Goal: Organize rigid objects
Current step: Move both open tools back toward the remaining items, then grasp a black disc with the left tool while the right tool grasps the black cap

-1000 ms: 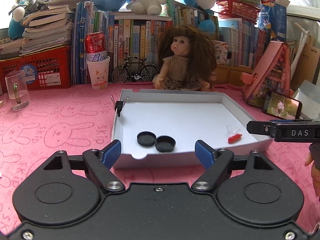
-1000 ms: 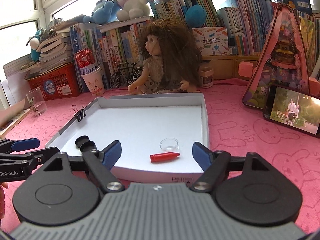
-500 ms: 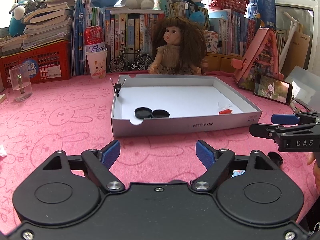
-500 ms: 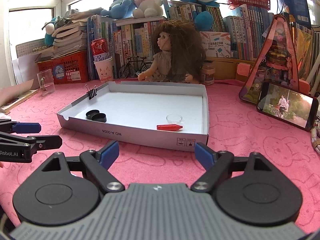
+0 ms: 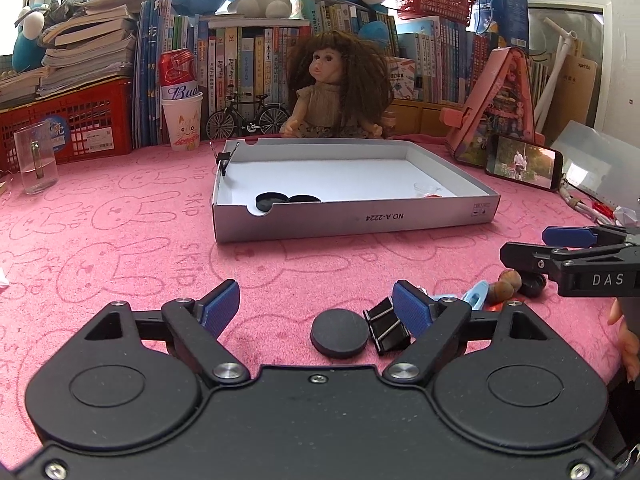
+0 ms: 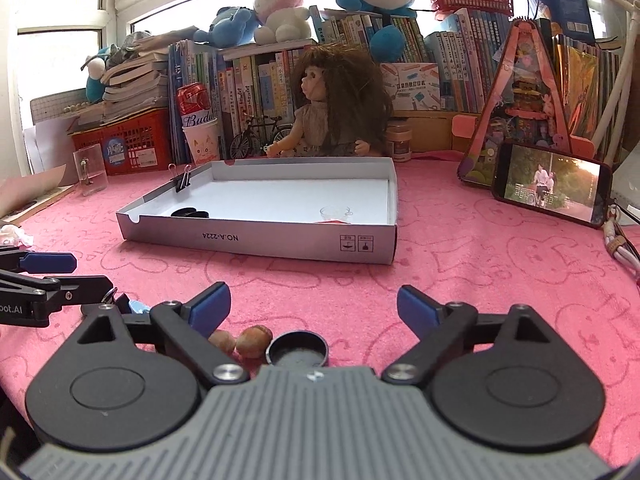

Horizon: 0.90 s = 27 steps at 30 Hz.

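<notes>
A pink bunny-print cloth (image 5: 120, 240) covers the desk, with crammed bookshelves and a curly-haired doll (image 5: 336, 88) behind. Ahead of both tools sits the shallow white cardboard tray (image 5: 360, 220), a binder clip (image 6: 182, 182) clamped on its far-left rim.

The left gripper (image 5: 316, 308) stands wide, holding nothing; between its blue pads lie a flat matte black disc (image 5: 340, 338) and a folded black binder clip (image 5: 386, 330) touching the right pad. Only this view shows those two.

The right gripper (image 6: 314, 306) is also spread wide and empty. Its view alone shows an upturned black cap (image 6: 298, 350), hollow and glossy-rimmed, just ahead of its body, with two round brown nuts (image 6: 254, 342) beside the left finger. Inside the tray, two dark caps (image 6: 190, 213) and what may be a clear dish (image 6: 334, 213) barely clear the wall.
</notes>
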Available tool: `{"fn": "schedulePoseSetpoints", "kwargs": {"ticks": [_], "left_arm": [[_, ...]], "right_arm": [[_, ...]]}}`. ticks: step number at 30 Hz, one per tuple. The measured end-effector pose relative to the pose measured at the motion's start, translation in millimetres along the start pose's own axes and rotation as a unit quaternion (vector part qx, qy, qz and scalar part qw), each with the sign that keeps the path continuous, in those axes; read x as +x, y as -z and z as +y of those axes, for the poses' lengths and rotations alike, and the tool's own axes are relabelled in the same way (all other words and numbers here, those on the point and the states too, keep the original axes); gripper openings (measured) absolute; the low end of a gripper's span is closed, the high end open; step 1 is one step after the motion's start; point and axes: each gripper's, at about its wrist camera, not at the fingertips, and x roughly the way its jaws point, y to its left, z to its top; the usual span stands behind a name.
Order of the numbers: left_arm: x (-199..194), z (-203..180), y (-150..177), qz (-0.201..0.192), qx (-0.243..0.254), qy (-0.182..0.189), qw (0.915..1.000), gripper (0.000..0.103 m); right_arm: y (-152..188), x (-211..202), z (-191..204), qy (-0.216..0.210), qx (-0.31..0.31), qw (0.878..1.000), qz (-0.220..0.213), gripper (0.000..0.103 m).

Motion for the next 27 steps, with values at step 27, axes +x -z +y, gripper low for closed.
{"fn": "schedulePoseSetpoints", "kwargs": {"ticks": [27], "left_arm": [[-10.8, -1.7, 16.7, 0.004, 0.011, -0.012, 0.9999, 0.057]], "right_arm": [[22.8, -22.1, -7.2, 0.045, -0.015, 0.999, 0.002, 0.096]]}}
